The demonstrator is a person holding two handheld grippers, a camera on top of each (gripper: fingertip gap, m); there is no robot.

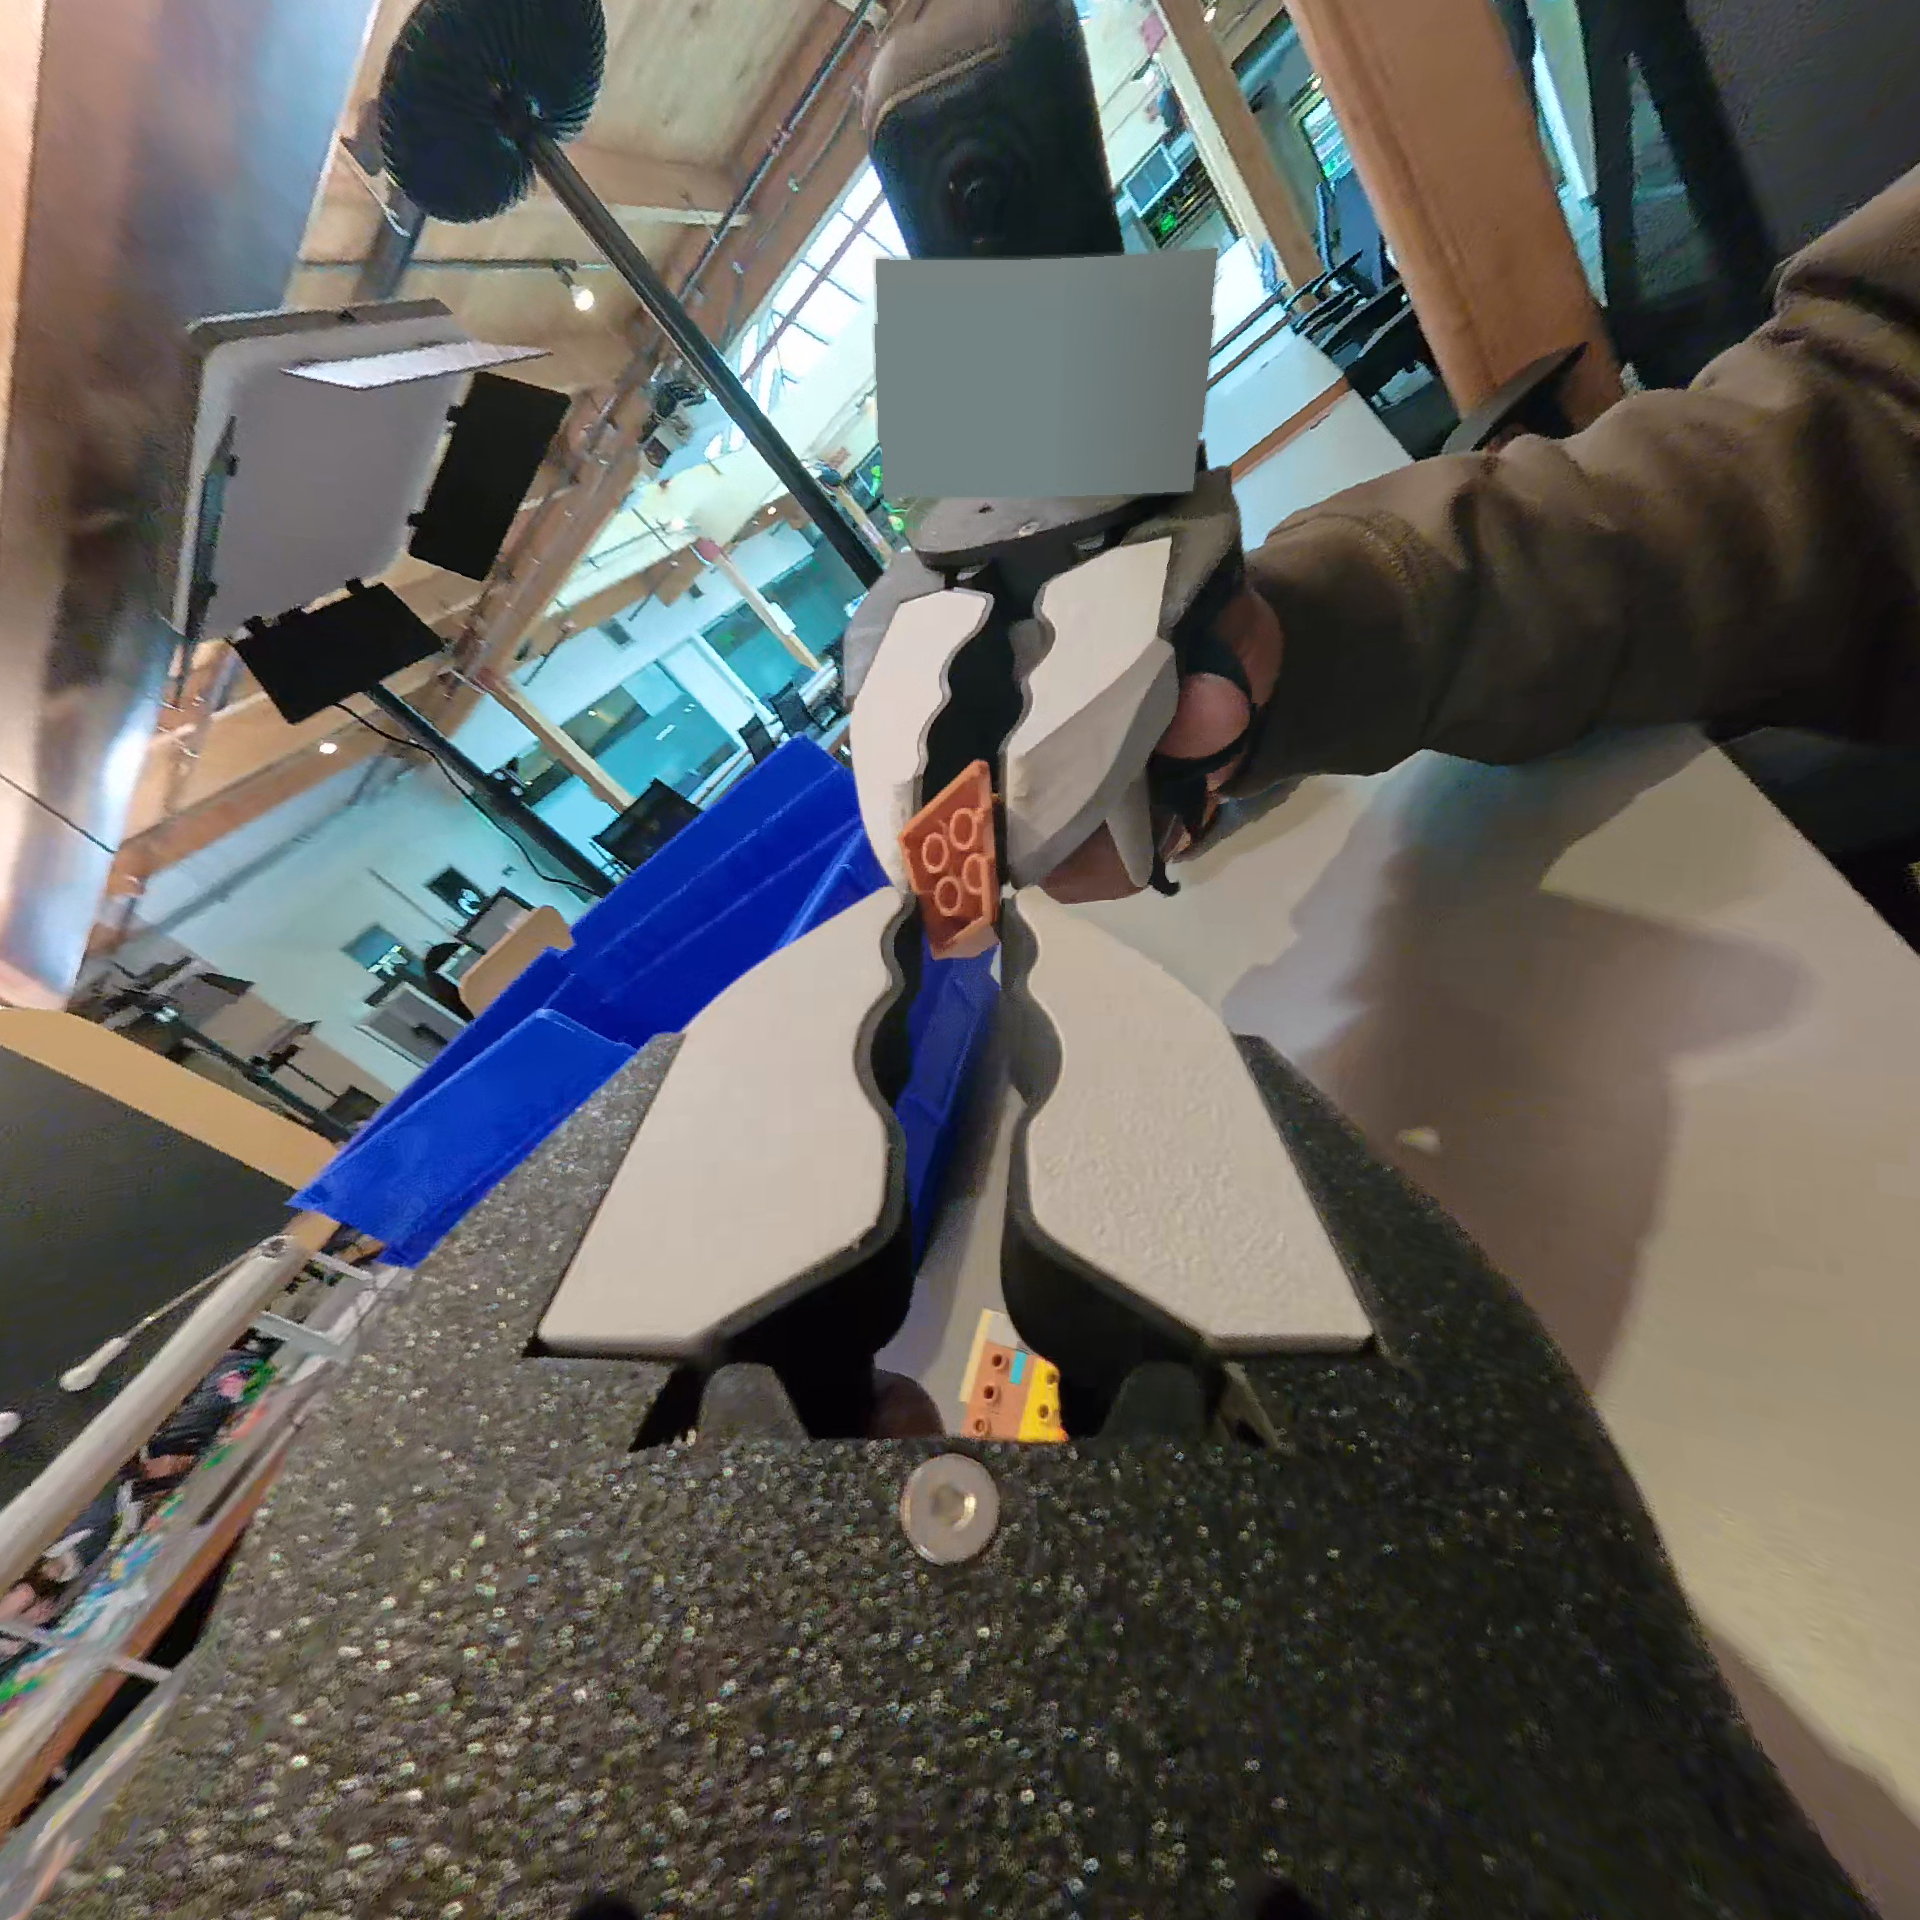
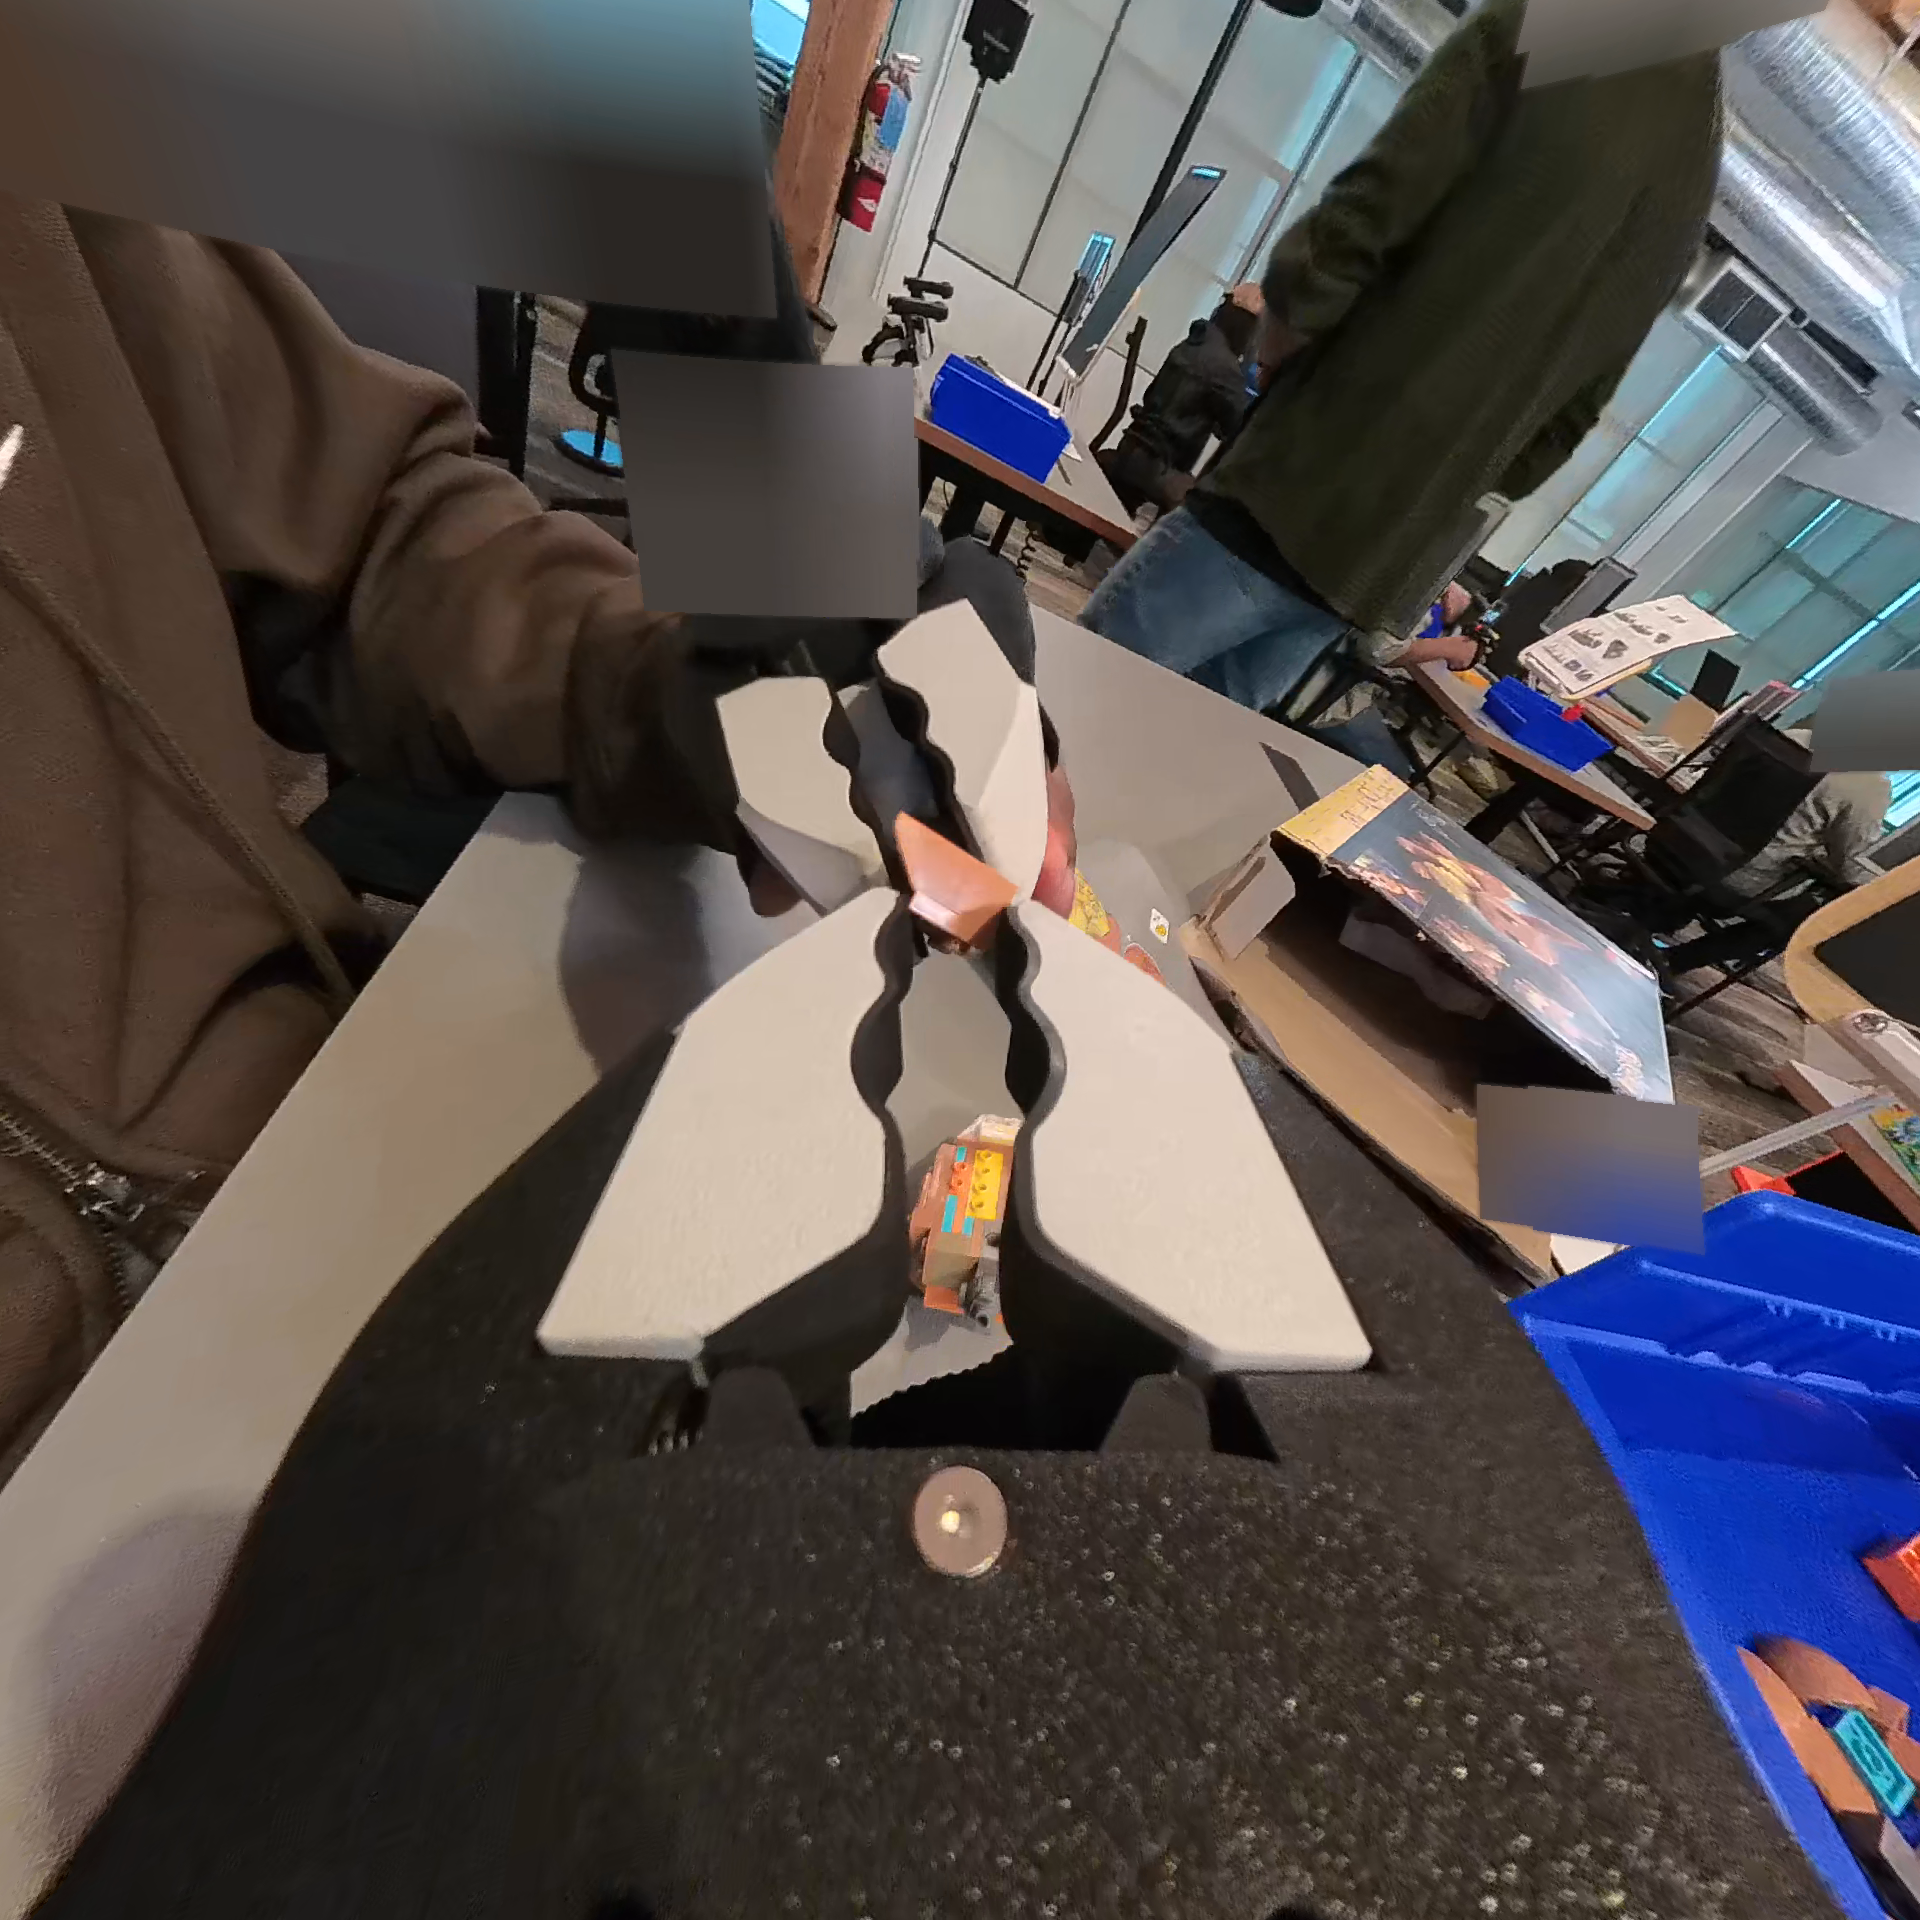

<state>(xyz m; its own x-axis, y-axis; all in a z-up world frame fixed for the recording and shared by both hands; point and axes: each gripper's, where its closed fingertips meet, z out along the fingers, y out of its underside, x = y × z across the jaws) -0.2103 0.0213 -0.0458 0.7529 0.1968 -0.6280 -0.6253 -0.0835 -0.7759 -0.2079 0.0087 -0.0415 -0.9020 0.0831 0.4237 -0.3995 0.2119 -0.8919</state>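
We see an orange toy brick (image 1: 954, 864) held in mid-air above a grey table (image 1: 1558, 1039), pinched between the tips of both grippers at once. Our left gripper (image 1: 951, 920) and right gripper (image 2: 958, 912) meet tip to tip, each clamped on it. A small multicoloured brick model (image 2: 958, 1205) sits on the table below, beside a blue bin (image 2: 1766, 1403).
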